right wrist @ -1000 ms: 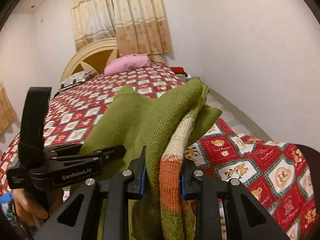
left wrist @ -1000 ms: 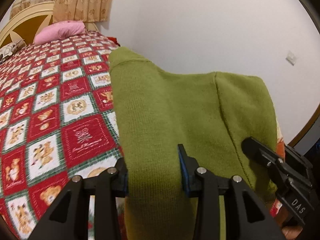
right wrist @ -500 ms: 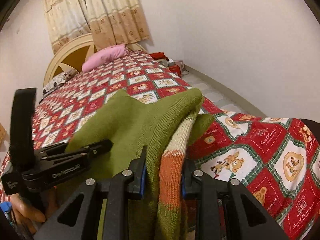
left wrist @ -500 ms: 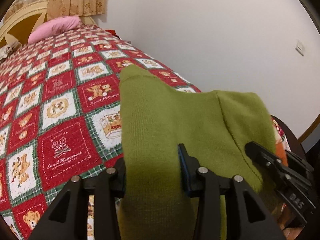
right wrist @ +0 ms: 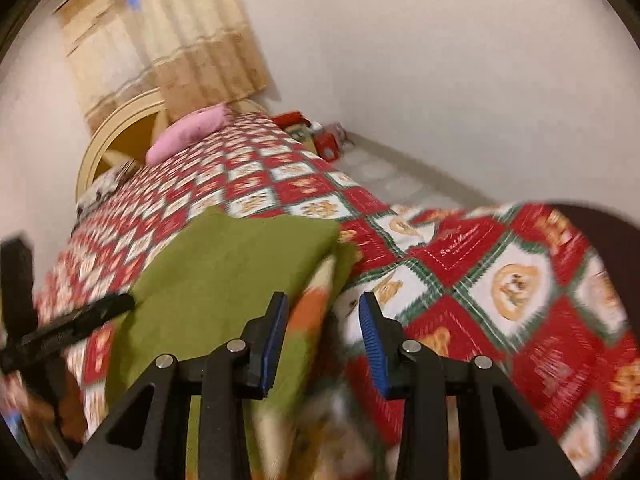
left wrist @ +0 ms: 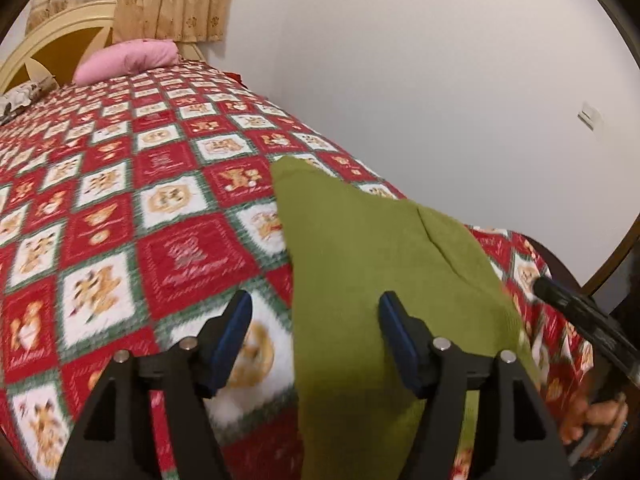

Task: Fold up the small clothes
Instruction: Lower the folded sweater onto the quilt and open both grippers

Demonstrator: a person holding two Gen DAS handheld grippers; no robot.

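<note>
On the bed point(left wrist: 120, 216) lies the green sweater point(left wrist: 360, 264). Its left edge reaches between the left tool's point(left wrist: 316, 320) parted jaws, which have just been opening; its striped right edge sits inside the right tool point(right wrist: 324, 320), also just opening, neither pressing it.

Bed point(left wrist: 120, 208) covered edge to edge by a red, white and green patchwork quilt point(right wrist: 460, 264) printed with bears. Green knit garment point(left wrist: 360, 264) lies flat on the quilt, directly ahead of the left tool point(left wrist: 316, 340) and reaching back between its jaws; in the right wrist view it sits ahead and left of the right tool point(right wrist: 324, 332), an orange and cream band at its near edge. Pink pillow point(left wrist: 128, 58) far ahead, by the cream headboard point(left wrist: 52, 36). Patterned pillow point(left wrist: 20, 96) far left.
</note>
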